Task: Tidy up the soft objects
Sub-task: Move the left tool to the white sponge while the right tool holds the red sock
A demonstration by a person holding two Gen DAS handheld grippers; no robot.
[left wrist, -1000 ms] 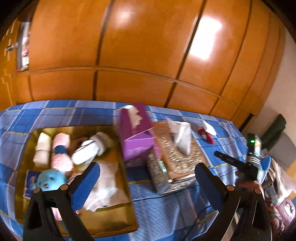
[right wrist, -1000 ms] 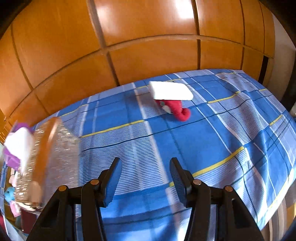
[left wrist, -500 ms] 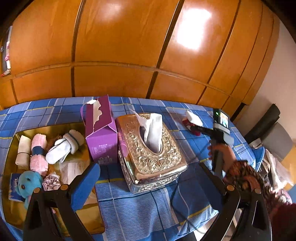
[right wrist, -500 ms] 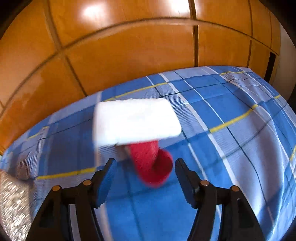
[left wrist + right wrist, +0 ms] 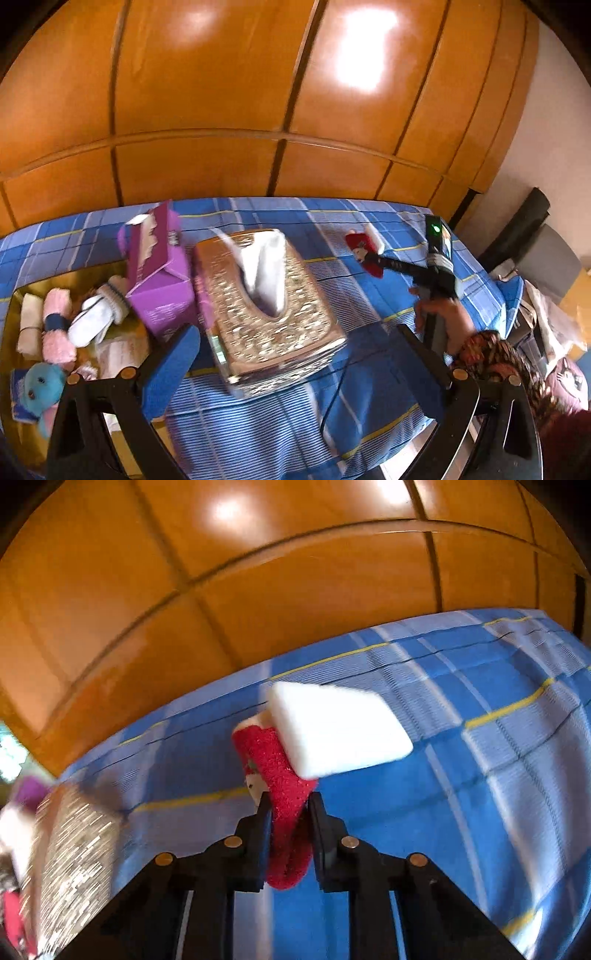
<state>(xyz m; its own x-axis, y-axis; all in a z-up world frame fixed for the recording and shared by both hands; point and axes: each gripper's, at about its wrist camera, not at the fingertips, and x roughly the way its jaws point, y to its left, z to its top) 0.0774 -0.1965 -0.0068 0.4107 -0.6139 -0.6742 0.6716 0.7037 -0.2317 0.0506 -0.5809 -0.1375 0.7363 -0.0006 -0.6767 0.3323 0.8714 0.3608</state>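
Note:
My right gripper [image 5: 289, 806] is shut on a red soft toy [image 5: 280, 775] that has a white tag [image 5: 336, 731]; it holds the toy just above the blue checked cloth [image 5: 480, 775]. The left wrist view shows the same toy [image 5: 364, 251] pinched at the tip of the right gripper [image 5: 380, 260]. My left gripper [image 5: 295, 373] is open and empty, above the cloth in front of the silver tissue box [image 5: 266, 306]. A gold tray [image 5: 11, 314] at the left holds several soft things, among them a blue plush [image 5: 40, 387], a pink roll [image 5: 57, 332] and a white sock [image 5: 98, 317].
A purple tissue box [image 5: 159, 273] stands between the tray and the silver box. The silver box also shows at the left of the right wrist view [image 5: 70, 856]. An orange wooden wardrobe [image 5: 258, 110] backs the bed. Dark chairs [image 5: 524, 236] stand to the right.
My right gripper has moved onto the red toy and shut on it. The left gripper's view has shifted slightly; it stays open.

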